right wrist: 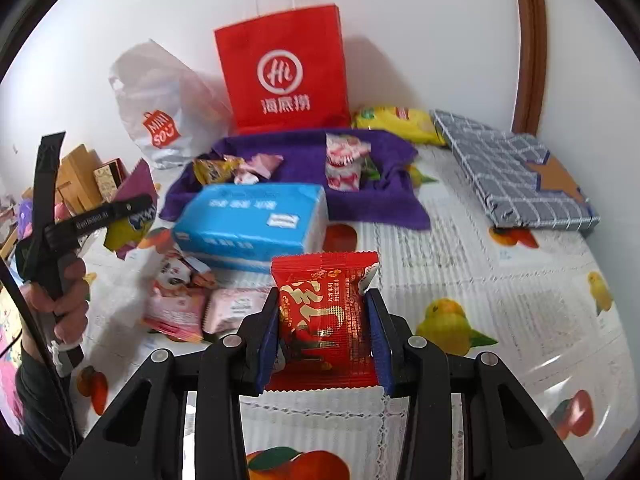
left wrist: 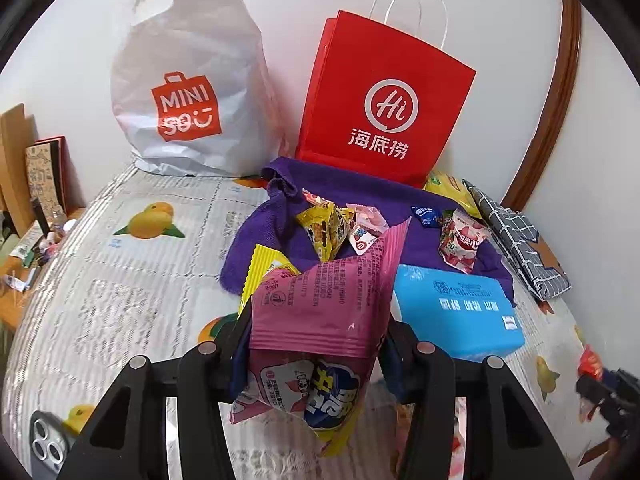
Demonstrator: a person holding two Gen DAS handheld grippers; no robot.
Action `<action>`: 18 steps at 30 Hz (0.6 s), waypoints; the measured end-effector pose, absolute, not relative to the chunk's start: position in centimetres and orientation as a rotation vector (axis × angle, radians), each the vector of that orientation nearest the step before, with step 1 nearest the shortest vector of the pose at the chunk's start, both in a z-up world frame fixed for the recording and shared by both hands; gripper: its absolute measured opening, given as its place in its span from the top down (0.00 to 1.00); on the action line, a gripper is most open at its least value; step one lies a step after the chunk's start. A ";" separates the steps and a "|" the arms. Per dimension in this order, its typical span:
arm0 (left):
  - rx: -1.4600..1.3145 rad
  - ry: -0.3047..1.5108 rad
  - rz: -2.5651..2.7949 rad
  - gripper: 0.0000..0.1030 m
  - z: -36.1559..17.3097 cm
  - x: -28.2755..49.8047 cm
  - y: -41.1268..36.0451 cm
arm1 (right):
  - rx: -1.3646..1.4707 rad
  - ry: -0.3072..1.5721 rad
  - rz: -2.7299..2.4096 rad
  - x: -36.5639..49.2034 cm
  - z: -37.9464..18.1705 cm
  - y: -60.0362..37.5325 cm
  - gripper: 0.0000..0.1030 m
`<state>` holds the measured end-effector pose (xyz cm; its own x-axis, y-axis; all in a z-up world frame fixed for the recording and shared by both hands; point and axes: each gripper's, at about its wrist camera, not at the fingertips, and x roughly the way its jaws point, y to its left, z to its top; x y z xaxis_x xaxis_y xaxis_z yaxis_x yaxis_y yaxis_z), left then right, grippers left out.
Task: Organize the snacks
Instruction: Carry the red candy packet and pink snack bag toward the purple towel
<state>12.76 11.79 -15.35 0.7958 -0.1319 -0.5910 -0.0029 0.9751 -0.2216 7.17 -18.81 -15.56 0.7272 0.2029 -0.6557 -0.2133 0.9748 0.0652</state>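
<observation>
While clamped, 2 packets (left wrist: 320,312) aloft.

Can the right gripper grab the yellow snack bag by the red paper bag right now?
Probably not: the right gripper is shut on a red foil snack packet. The yellow snack bag lies uncovered, so the path looks free once emptied.

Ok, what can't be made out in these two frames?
- Left wrist view: the pink foil snack packet in the left hand-held gripper hides the tablecloth behind it and part of the light blue tissue pack.
- Same view: the grey phone is cut off by the edge.
- Both views: the insides of the red paper bag and the white plastic bag are hidden by their walls.
</observation>
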 end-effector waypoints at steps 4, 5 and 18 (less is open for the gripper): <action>-0.243 0.651 -0.117 0.51 -13.9 10.9 11.6 | -0.033 0.690 0.246 6.5 -14.0 -18.0 0.61; -0.244 0.645 -0.131 0.51 -13.4 10.4 11.5 | -0.032 0.685 0.254 6.5 -13.6 -17.7 0.61; -0.209 0.606 -0.145 0.51 -5.0 12.1 8.4 | -0.024 0.620 0.280 12.4 -7.8 -16.2 0.61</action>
